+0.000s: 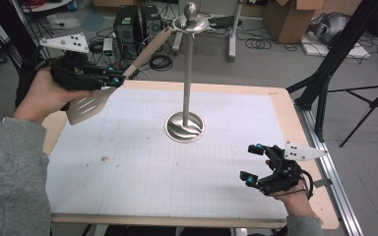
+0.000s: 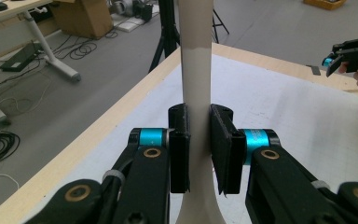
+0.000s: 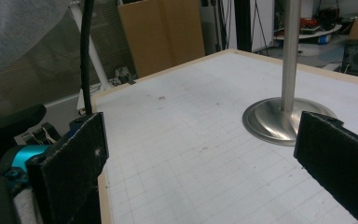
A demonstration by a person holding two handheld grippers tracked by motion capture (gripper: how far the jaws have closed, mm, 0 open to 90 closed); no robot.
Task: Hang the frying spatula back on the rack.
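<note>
Spatula [image 2: 196,79] handle sits clamped between left gripper [image 2: 198,140] fingers [image 2: 179,154].

Bare mat [image 1: 142,177] all round, lone steel stand [image 1: 186,88] mid-table.

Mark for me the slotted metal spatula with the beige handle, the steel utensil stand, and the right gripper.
Slotted metal spatula with beige handle [image 1: 87,107]: high view, on its blade.
Steel utensil stand [image 1: 186,78]: high view, on its upright pole.
Right gripper [image 1: 254,163]: high view, midway between its open fingertips.
</note>
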